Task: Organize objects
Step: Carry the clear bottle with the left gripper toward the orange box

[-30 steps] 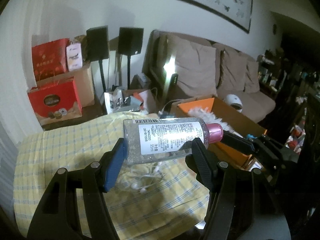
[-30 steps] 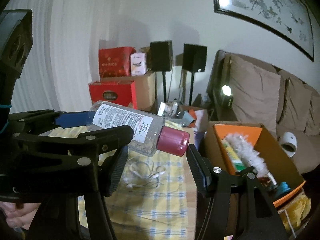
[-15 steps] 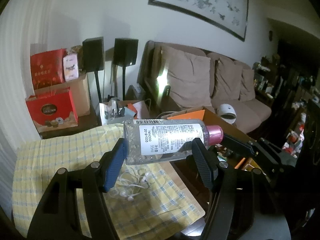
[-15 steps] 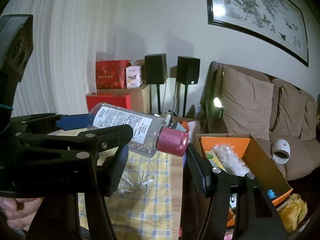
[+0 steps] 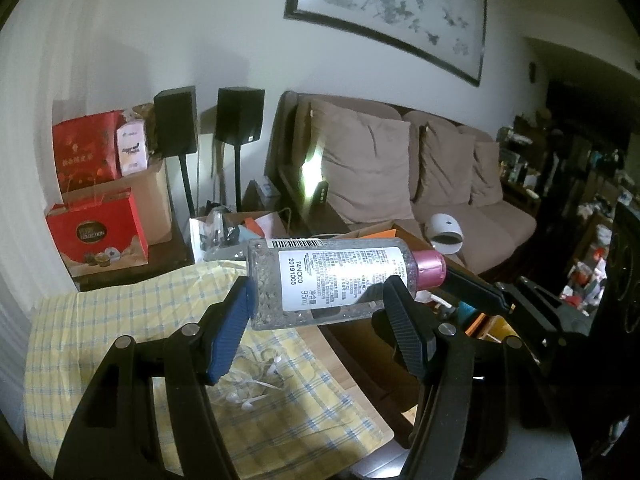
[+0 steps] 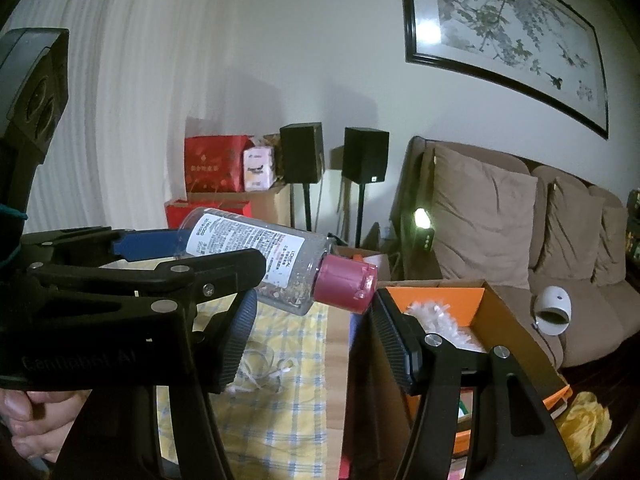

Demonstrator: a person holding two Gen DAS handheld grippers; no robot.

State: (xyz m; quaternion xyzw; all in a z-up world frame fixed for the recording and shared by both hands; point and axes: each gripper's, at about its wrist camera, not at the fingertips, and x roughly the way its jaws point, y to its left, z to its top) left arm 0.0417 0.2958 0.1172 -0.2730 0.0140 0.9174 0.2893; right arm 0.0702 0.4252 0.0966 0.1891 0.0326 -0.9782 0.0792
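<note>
A clear bottle with a pink cap and a white label hangs sideways in the air. My left gripper is shut on its body, the blue pad at the base end and the black pad near the neck. In the right wrist view the bottle slants down to the right, and its cap lies between the tips of my right gripper, which stands open. Its right finger seems to touch the cap's edge.
Below lies a table with a yellow checked cloth and tangled white earphones. An orange-lined cardboard box holding a white duster stands right of the table. A sofa, two speakers and red gift boxes lie beyond.
Both grippers have risen together with the bottle still held by the left. The table and the orange box have dropped lower in both views.
</note>
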